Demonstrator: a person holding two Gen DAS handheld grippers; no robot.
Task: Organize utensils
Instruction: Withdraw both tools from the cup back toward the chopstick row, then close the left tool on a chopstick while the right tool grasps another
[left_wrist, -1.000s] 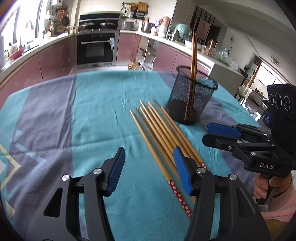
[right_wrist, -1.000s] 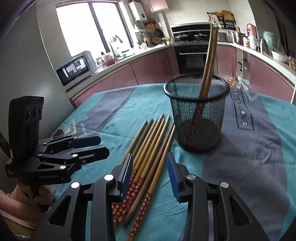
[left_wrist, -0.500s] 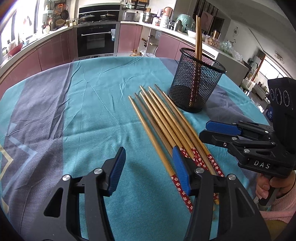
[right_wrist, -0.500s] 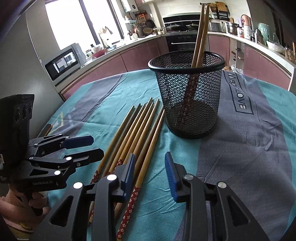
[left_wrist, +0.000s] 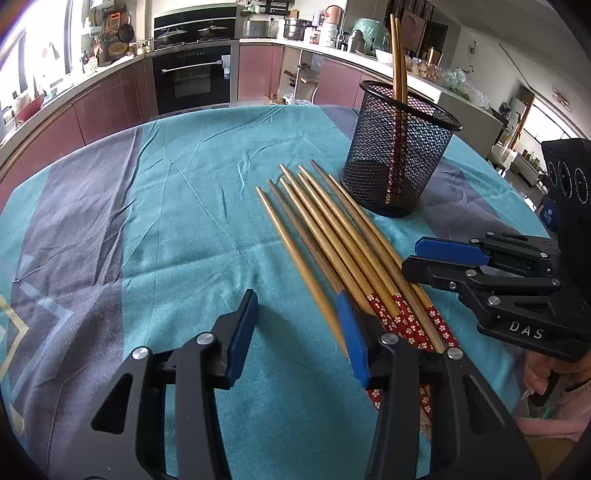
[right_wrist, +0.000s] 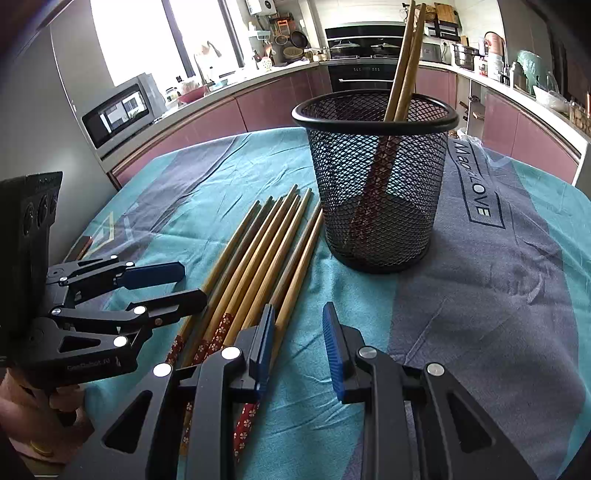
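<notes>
Since a sec ago both my grippers have moved in closer to the row of loose bamboo chopsticks (left_wrist: 332, 236), frame centre, on the teal tablecloth (left_wrist: 192, 206). Black mesh cup (right_wrist: 376, 177), upper centre, holds two already. Left gripper (left_wrist: 299, 332) spread, empty; right gripper (right_wrist: 297, 347) spread, empty. Step: picking the next stick. Next: straddle one stick w/ the jaws, pinch.

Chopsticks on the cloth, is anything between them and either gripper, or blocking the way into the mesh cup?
Nothing visible. The chopsticks lie bare on the cloth with the left gripper and right gripper open just above their patterned ends. The mesh cup is open-topped, holding only two chopsticks.
</notes>
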